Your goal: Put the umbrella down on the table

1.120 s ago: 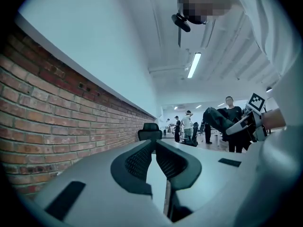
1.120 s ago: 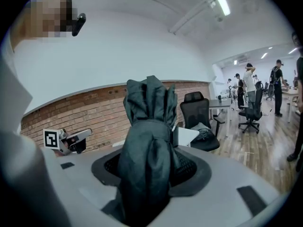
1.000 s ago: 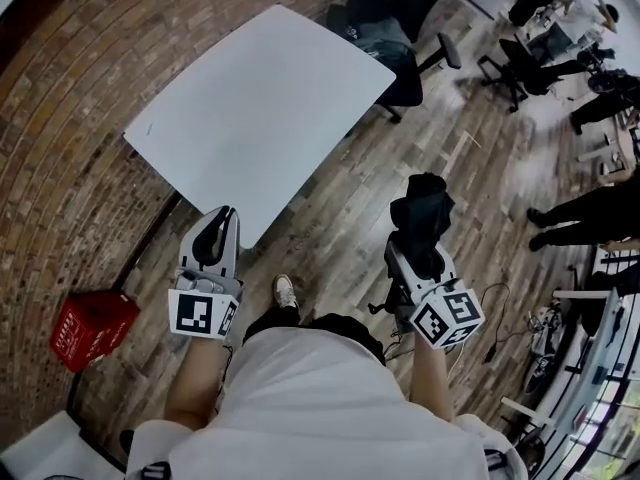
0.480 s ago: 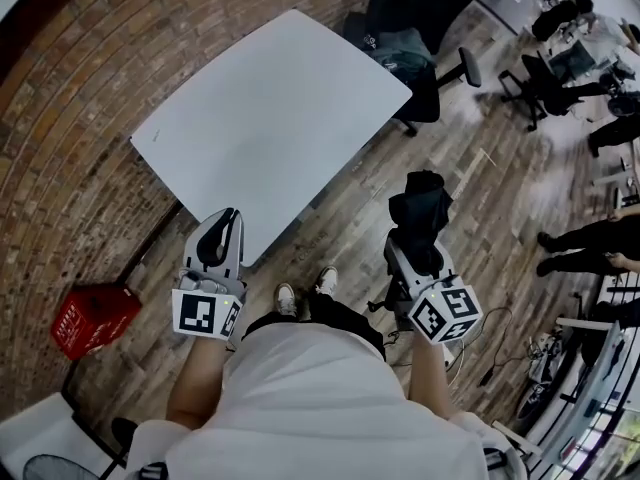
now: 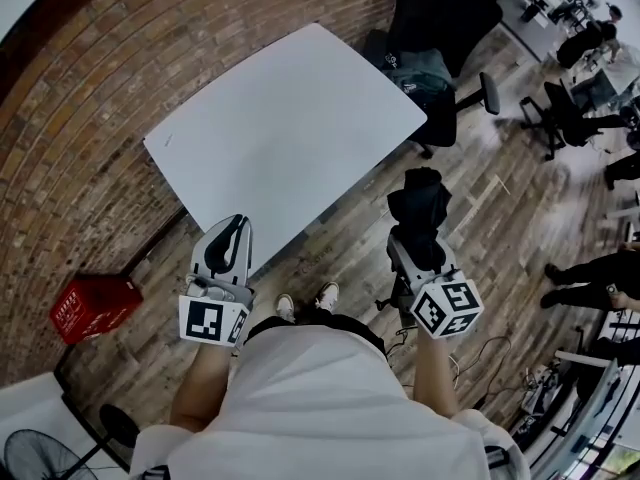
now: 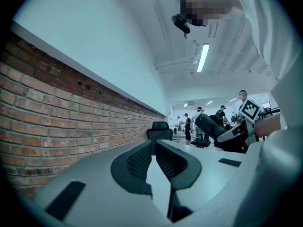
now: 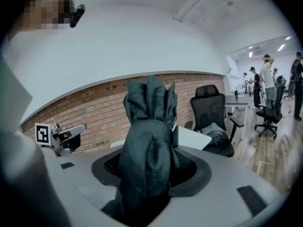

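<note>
Umbrella (image 5: 421, 206) between right claw (image 5: 417, 230) pads

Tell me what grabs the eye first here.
The dark folded umbrella clamped in the right gripper stands out over the wooden floor. The big white table lies ahead by the brick wall, with the shut, empty left gripper at its near corner.

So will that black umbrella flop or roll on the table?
Probably floppy: the folded umbrella bunches in soft, crumpled folds beyond the right gripper. It looks light, since one gripper carries it alone. Its lumpy fabric likely stops it rolling on the flat table.
</note>
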`<action>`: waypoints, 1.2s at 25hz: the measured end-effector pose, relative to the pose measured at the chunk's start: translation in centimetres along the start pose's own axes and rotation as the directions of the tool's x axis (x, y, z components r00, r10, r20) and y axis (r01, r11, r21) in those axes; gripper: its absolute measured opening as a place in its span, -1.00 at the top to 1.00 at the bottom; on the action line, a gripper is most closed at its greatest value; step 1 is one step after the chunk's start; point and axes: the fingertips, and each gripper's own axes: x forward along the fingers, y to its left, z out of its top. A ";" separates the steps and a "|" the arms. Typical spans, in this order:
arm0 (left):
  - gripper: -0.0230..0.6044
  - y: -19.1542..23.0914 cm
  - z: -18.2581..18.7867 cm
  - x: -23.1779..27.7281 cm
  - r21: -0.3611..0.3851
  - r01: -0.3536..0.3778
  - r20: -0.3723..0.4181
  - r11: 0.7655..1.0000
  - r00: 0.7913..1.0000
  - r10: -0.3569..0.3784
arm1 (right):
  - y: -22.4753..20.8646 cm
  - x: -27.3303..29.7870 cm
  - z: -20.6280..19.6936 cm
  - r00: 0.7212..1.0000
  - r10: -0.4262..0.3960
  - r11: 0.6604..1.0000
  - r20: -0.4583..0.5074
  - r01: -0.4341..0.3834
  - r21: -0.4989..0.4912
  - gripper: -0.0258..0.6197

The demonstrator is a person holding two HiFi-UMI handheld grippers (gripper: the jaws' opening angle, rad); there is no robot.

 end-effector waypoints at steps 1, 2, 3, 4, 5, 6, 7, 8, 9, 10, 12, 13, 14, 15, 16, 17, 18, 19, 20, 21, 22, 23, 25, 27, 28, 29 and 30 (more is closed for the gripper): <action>0.78 -0.1 -0.1 0.1 -0.001 -0.003 -0.002 1.000 1.000 0.003 | -0.3 0.4 0.2 1.000 0.003 1.000 -0.003 -0.003 -0.005 0.15; 0.78 -0.1 -0.1 0.3 0.000 -0.006 -0.003 1.000 1.000 0.006 | -0.6 0.8 0.4 1.000 0.008 1.000 -0.005 -0.008 -0.012 0.15; 0.78 -0.2 -0.1 0.4 0.001 -0.007 -0.004 1.000 1.000 0.007 | -0.8 1.4 0.6 1.000 0.012 1.000 -0.007 -0.013 -0.020 0.15; 0.78 -0.2 -0.1 0.5 0.002 -0.009 -0.005 1.000 1.000 0.009 | -1.0 1.9 1.0 1.000 0.018 0.999 -0.008 -0.018 -0.029 0.15; 0.78 -0.1 -0.1 0.6 0.002 -0.011 -0.006 1.000 1.000 0.011 | -1.2 2.6 1.3 1.000 0.023 0.999 -0.008 -0.024 -0.038 0.15; 0.78 -0.1 -0.2 0.7 0.001 -0.013 -0.008 1.000 1.000 0.013 | -1.3 3.3 1.7 1.000 0.029 0.998 -0.007 -0.029 -0.046 0.15; 0.78 0.1 -0.3 0.8 0.000 -0.016 -0.010 1.000 1.000 0.016 | -1.4 4.2 2.0 0.999 0.036 0.998 -0.008 -0.036 -0.052 0.15; 0.78 0.2 -0.3 0.8 -0.003 -0.020 -0.013 1.000 1.000 0.020 | -1.6 5.2 2.2 0.999 0.043 0.997 -0.011 -0.043 -0.056 0.15; 0.78 0.4 -0.4 0.9 -0.006 -0.026 -0.016 1.000 1.000 0.026 | -1.7 6.3 2.2 0.999 0.049 0.997 -0.018 -0.050 -0.057 0.15; 0.78 0.6 -0.4 0.9 -0.011 -0.034 -0.019 0.999 0.999 0.034 | -1.9 7.4 2.2 0.998 0.056 0.997 -0.029 -0.058 -0.052 0.15; 0.78 0.7 -0.4 1.1 -0.016 -0.044 -0.022 0.999 0.999 0.044 | -2.2 9.5 2.1 0.996 0.073 0.997 -0.049 -0.074 -0.028 0.15; 0.78 0.7 -0.4 1.3 -0.015 -0.044 -0.022 0.999 0.999 0.044 | -2.4 10.4 2.1 0.995 0.081 0.997 -0.056 -0.082 -0.015 0.15; 0.78 0.7 -0.5 1.4 -0.013 -0.044 -0.022 0.999 0.999 0.043 | -2.5 11.2 2.1 0.994 0.088 0.996 -0.061 -0.088 -0.005 0.15; 0.78 0.7 -0.6 1.5 -0.013 -0.045 -0.024 0.999 0.999 0.044 | -2.5 12.0 2.1 0.993 0.092 0.996 -0.067 -0.092 -0.002 0.15; 0.78 0.8 -0.7 1.5 -0.014 -0.047 -0.027 0.999 0.999 0.047 | -2.6 12.9 2.2 0.993 0.094 0.995 -0.074 -0.095 -0.002 0.15; 0.78 1.0 -0.8 1.5 -0.015 -0.050 -0.030 0.999 0.998 0.050 | -2.6 13.7 2.1 0.992 0.095 0.995 -0.081 -0.096 -0.006 0.15; 0.78 1.1 -0.9 1.5 -0.016 -0.053 -0.032 0.998 0.998 0.053 | -2.7 14.6 2.1 0.991 0.094 0.995 -0.090 -0.096 -0.010 0.15; 0.78 1.2 -0.9 1.6 -0.017 -0.055 -0.032 0.998 0.998 0.055 | -2.8 15.4 1.9 0.991 0.092 0.995 -0.099 -0.094 -0.015 0.15; 0.78 1.2 -0.9 1.6 -0.016 -0.057 -0.032 0.998 0.998 0.056 | -3.0 16.3 1.8 0.990 0.088 0.996 -0.109 -0.091 -0.022 0.15; 0.78 1.2 -0.9 1.6 -0.016 -0.057 -0.033 0.998 0.998 0.057 | -3.1 17.1 1.6 0.989 0.084 0.996 -0.120 -0.088 -0.029 0.15; 0.78 1.2 -0.9 1.7 -0.014 -0.058 -0.035 0.998 0.998 0.057 | -3.3 18.0 1.3 0.988 0.080 0.996 -0.131 -0.085 -0.035 0.15; 0.78 1.2 -0.9 1.8 -0.013 -0.059 -0.037 0.998 0.998 0.059 | -3.6 18.8 1.1 0.987 0.077 0.996 -0.143 -0.083 -0.040 0.15; 0.78 1.2 -0.8 1.9 -0.010 -0.064 -0.041 0.998 0.997 0.064 | -4.1 20.6 0.4 0.983 0.070 0.995 -0.171 -0.080 -0.052 0.15; 0.78 1.1 -0.8 1.9 -0.007 -0.071 -0.048 0.997 0.996 0.070 | -4.6 22.3 -0.3 0.978 0.060 0.995 -0.199 -0.074 -0.065 0.15; 0.78 1.2 -0.8 1.9 -0.006 -0.074 -0.051 0.997 0.996 0.074 | -4.9 23.1 -0.7 0.976 0.054 0.995 -0.213 -0.070 -0.068 0.15; 0.78 1.2 -0.8 1.8 -0.005 -0.078 -0.055 0.997 0.995 0.077 | -5.1 23.9 -1.1 0.973 0.049 0.995 -0.227 -0.066 -0.068 0.15; 0.78 1.3 -0.9 1.8 -0.006 -0.081 -0.058 0.997 0.995 0.081 | -5.4 24.6 -1.6 0.970 0.044 0.996 -0.240 -0.062 -0.067 0.15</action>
